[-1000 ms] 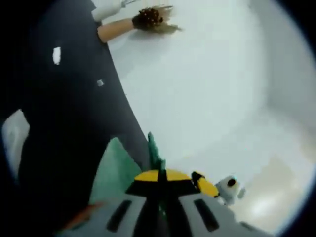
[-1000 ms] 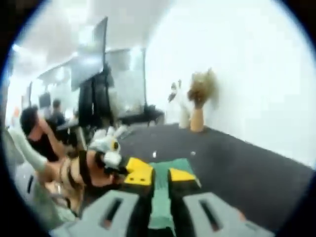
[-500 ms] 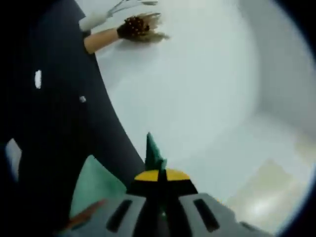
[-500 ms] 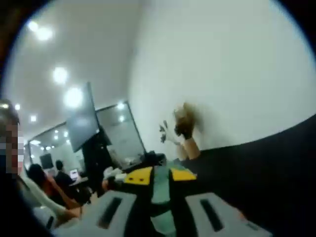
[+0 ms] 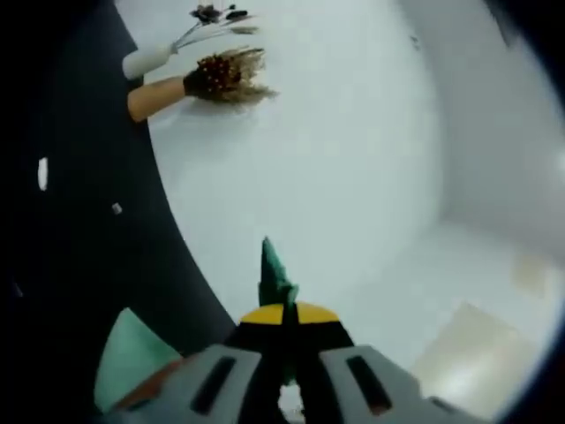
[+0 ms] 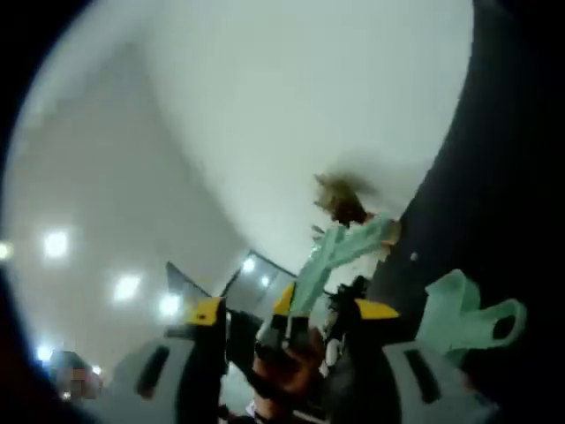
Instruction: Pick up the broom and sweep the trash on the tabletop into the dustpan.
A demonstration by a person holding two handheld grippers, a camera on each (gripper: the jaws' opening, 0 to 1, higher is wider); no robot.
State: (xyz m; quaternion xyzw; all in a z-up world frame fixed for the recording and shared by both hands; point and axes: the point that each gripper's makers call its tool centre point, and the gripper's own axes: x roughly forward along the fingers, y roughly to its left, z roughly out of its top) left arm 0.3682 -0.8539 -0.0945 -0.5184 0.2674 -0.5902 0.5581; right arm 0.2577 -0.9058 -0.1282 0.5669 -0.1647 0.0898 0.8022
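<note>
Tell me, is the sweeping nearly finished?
Not yet, it seems. Done: a tool is picked up, with the left gripper jaws shut on a green handle. In hand: in the right gripper view, the right gripper jaws stand apart around another green handle; which tool is the broom is unclear. Left: white scraps lie on the black tabletop, waiting to be swept.

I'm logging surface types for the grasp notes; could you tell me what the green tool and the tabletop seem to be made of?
The green tool, clamped in the left gripper, looks like moulded plastic: uniform mint colour, smooth thin edges. Blur leaves the finish uncertain. The tabletop looks matte black, possibly cloth or laminate: it shows no reflections.
</note>
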